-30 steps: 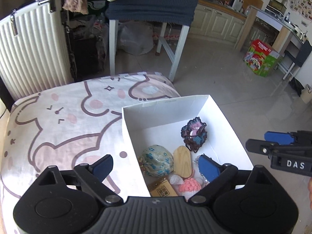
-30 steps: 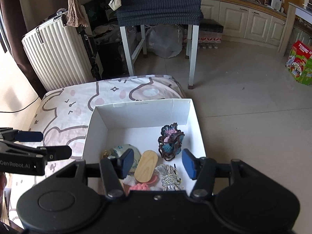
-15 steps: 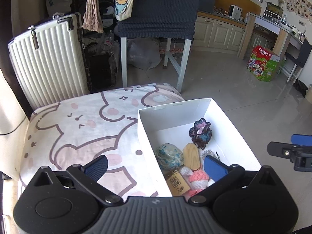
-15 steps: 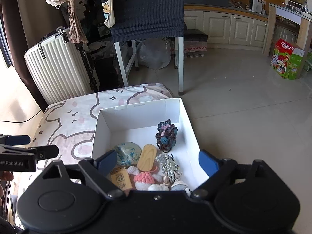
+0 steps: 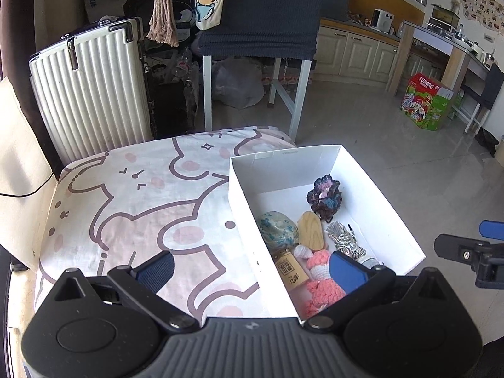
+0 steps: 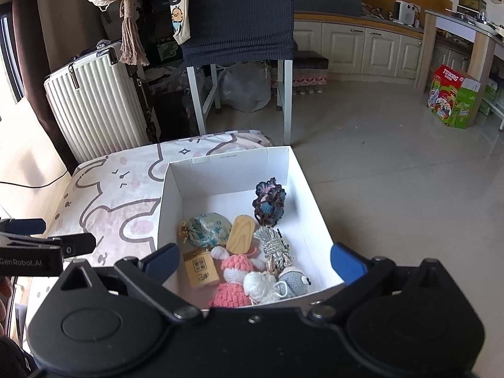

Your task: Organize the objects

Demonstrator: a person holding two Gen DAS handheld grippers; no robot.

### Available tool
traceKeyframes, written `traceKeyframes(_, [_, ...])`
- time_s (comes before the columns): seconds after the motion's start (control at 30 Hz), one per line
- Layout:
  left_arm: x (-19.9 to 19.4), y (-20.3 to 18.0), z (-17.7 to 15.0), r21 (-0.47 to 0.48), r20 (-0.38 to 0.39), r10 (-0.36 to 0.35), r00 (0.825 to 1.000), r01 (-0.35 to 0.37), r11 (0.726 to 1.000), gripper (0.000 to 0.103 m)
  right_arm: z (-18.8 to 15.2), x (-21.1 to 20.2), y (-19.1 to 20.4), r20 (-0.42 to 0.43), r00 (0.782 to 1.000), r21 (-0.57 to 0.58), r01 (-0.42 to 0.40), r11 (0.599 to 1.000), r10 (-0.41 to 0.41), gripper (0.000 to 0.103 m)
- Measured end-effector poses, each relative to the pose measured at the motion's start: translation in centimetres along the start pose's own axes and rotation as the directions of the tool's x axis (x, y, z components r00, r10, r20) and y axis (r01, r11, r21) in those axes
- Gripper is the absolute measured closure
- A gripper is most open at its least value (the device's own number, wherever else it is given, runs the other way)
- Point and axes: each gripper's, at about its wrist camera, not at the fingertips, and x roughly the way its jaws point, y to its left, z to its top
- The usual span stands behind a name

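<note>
A white box [image 6: 226,157] sits on the right part of a cartoon-print cushion [image 5: 132,201]. Inside lie a dark crocheted flower [image 6: 269,203], a blue floral pouch [image 6: 204,228], a wooden oval [image 6: 241,234], a silver cord bundle [image 6: 274,245], a small tan box [image 6: 200,267], a pink crochet doll [image 6: 234,280], a white yarn ball [image 6: 261,286] and a grey crochet fish [image 6: 293,282]. My left gripper [image 5: 252,269] is open and empty, straddling the box's left wall. My right gripper [image 6: 253,261] hangs over the box's near end, its jaws opening with nothing gripped.
A white ribbed suitcase [image 5: 91,88] stands behind the cushion. A chair with a dark cover [image 5: 267,15] is behind the box. A green carton [image 5: 428,104] sits on the tiled floor at the right, near kitchen cabinets [image 6: 356,47].
Both grippers have drawn back from the box, so more of its contents shows. The right jaws have spread from narrow to wide.
</note>
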Motion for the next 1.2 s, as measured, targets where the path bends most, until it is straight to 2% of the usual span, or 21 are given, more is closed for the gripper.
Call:
traceKeyframes(0.37, [-1.6,0.6,-2.6,0.017,0.016,0.014,1.000,-0.014,1.000,0.000,-2.6,-1.3,0.7,0.005,0.999,-0.012,0.043,0.999,-0.043,0.000])
traceKeyframes(0.63, [-1.4,0.5,-2.9,0.034,0.001,0.026,1.000,-0.026,0.999,0.000,-3.9,-1.5,1.1,0.001,0.997,-0.020,0.072,0.997,-0.072,0.000])
traceKeyframes(1.2, [-1.1,0.1,-3.3,0.039,-0.018,0.007,1.000,-0.006,0.999,0.000,-4.2,-1.4,0.9,-0.008,0.996,-0.014,0.085,0.996,-0.085,0.000])
